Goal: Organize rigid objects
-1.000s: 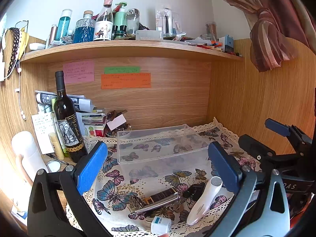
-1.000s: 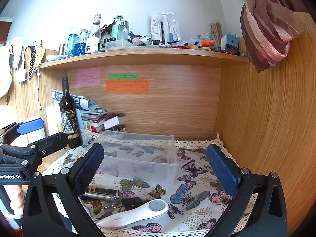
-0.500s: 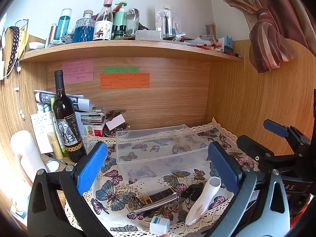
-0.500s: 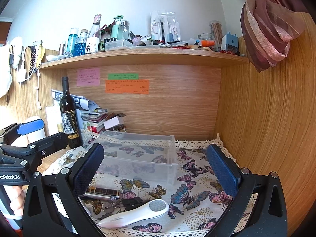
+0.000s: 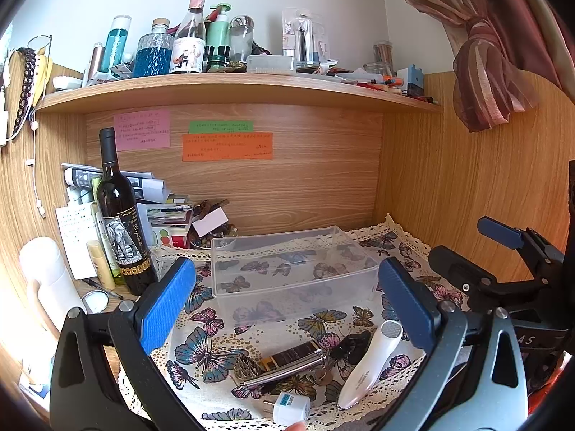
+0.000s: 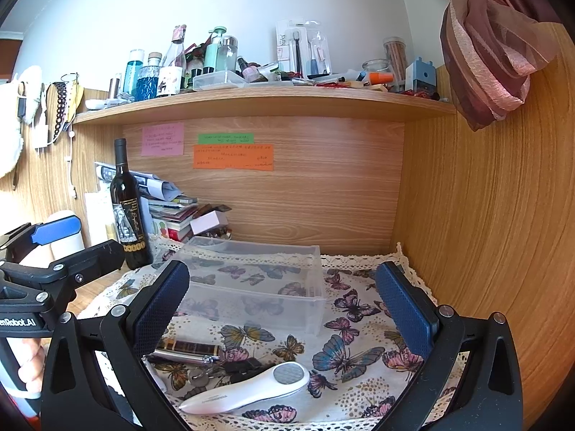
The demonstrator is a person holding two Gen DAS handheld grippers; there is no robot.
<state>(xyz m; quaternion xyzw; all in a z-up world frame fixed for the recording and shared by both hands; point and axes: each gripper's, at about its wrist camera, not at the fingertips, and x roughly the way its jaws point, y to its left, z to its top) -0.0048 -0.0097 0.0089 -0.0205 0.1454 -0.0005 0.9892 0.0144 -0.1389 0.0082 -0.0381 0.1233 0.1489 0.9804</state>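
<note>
Both tongs spread apart and empty, left tongs [image 5: 287, 305], right tongs [image 6: 284, 305], clear bin [image 5: 287, 269] just ahead, white handheld device [image 6: 248, 391] between right tongs' fingers.

left gripper [image 5: 287, 305]: jaws wide apart (nothing between) | right gripper [image 6: 284, 309]: jaws wide apart, level

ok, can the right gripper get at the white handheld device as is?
Probably yes. The right gripper is open, and the white handheld device lies flat on the butterfly cloth just below it, top side uncovered; only the keys crowd its left end.
</note>
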